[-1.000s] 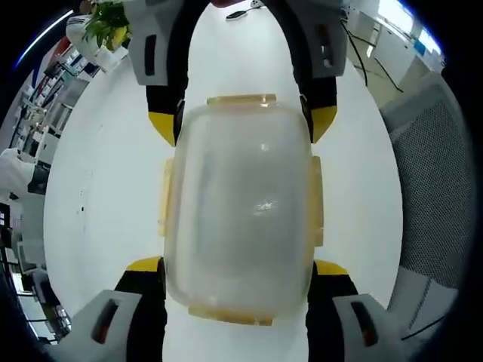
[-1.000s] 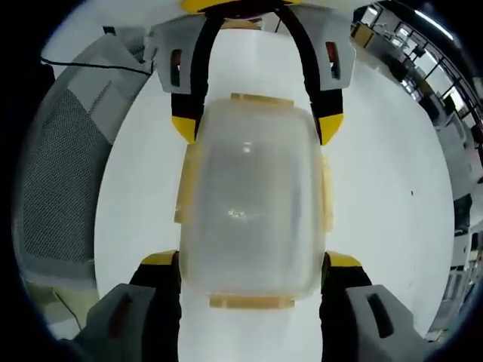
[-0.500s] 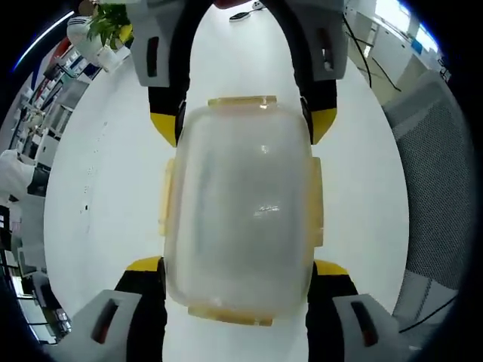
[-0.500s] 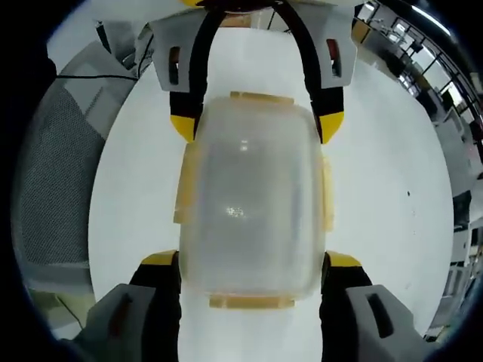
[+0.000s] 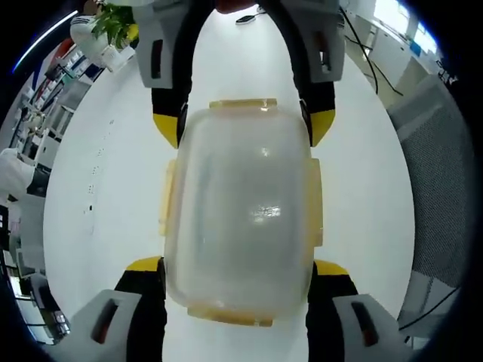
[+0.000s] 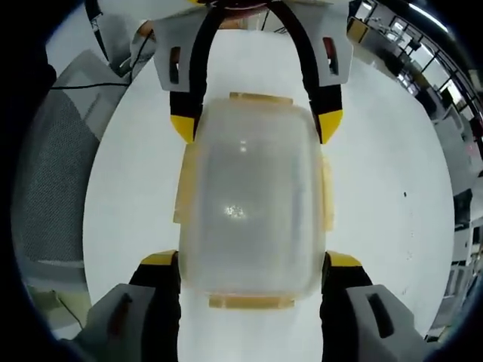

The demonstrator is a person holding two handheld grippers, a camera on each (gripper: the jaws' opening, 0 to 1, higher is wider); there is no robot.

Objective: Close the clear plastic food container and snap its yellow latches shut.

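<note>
Currently, container: I see the clear plastic food container [image 5: 240, 207] resting on the white table [image 5: 98, 226], its lid on, held from opposite ends between my two grippers.
Left gripper: my left gripper [image 5: 238, 265] is spread wide, its yellow-tipped jaws straddling the near end of the container and pressed against its two sides; in the right gripper view it enters from the top [image 6: 255, 127], gripping the far end.
Right gripper: my right gripper [image 6: 253, 260] is likewise wide around the container's width, jaws touching its sides at the near corners; in the left gripper view it comes in from the top [image 5: 243, 128], clasping the far end.
Latches: the yellow latches [image 5: 243, 102] sit on all four sides; the end ones lie flat along the rim, and the side ones [image 5: 316, 202] hang close against the walls. I cannot tell whether they are fully snapped.
Lid: frosted and slightly domed, with a small glare spot near its middle.
Surroundings: a grey mesh chair [image 6: 53, 188] stands beside the table, and a green plant [image 5: 113, 23] sits at the far edge.
</note>
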